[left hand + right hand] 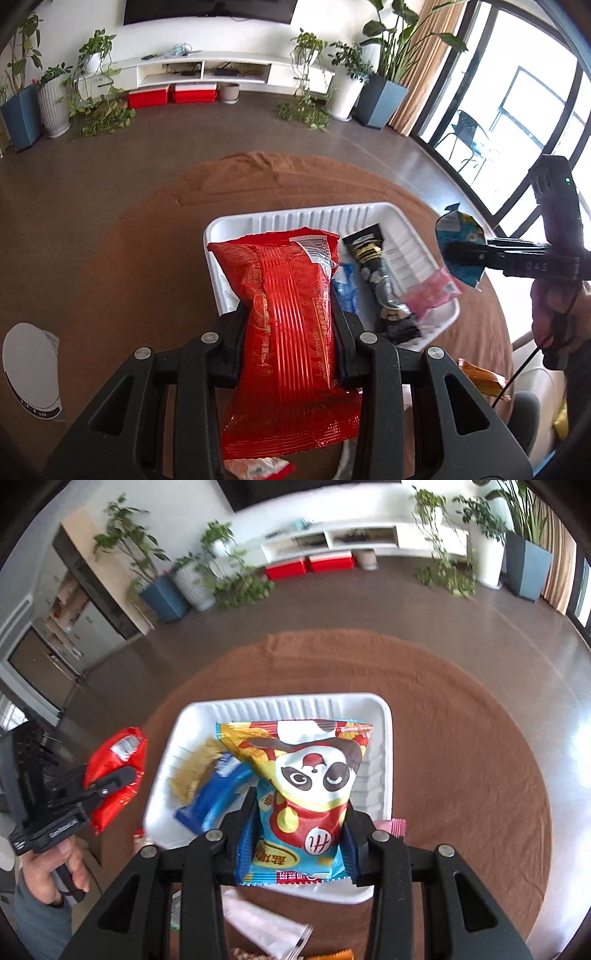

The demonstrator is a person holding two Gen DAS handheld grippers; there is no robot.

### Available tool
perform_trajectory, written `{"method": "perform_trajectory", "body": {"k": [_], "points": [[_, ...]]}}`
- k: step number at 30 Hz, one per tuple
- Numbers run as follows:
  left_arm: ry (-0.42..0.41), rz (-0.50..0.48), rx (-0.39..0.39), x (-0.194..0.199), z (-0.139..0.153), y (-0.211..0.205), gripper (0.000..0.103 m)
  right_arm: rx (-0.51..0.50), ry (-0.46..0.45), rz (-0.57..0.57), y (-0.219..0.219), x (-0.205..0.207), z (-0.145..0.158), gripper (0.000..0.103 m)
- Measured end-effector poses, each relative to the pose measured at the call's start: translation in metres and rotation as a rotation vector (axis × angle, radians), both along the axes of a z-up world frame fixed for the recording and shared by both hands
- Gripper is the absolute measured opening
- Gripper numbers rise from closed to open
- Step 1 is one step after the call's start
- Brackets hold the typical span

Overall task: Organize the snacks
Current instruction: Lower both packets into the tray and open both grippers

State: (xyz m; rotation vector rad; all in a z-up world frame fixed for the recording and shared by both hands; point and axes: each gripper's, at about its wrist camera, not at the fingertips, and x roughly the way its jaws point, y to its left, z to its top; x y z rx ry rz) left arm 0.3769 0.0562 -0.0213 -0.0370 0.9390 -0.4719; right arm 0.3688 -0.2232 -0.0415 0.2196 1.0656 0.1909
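- The white tray sits on a round table under a brown cloth; every place below is given relative to this tray.
- The left gripper is clenched on a red snack bag, its two black fingers pressing the bag's sides at about mid-height. The bag stands lengthwise between them, barcode end farthest from the camera.
- In the left wrist view, that red bag hangs over the tray's near-left part; in the right wrist view it shows just outside the tray's left edge.
- The right gripper is clenched on a blue-and-yellow snack bag with a panda face, pinched at its lower half, and held above the tray's middle.
- In the left wrist view, the same bag appears edge-on beyond the tray's right rim, with the person's right hand below it on the handle.
- Inside the tray lie a blue packet near its left-front part, a black-and-gold packet along its middle, and a pink packet against its right rim.
- A tan, blurred item lies beside the blue packet toward the tray's left wall.
- A clear wrapper lies on the cloth in front of the tray.
- The person's left hand grips its handle well left of the tray.
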Motion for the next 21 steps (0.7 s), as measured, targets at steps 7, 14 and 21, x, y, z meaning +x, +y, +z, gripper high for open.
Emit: {"method": "perform_trajectory", "body": {"k": [7, 14, 21], "points": [[0.03, 0.011, 0.027, 0.026, -0.039, -0.012, 0.032, -0.031, 0.047, -0.017, 0.003, 0.029, -0.038, 0.041], [0.049, -0.004, 0.058, 0.038, -0.061, -0.034, 0.033, -0.053, 0.075, -0.038, 0.002, 0.033, -0.056, 0.041], [0.067, -0.004, 0.075, 0.047, -0.074, -0.044, 0.035, -0.052, 0.099, -0.033, 0.005, 0.034, -0.066, 0.042]]}}
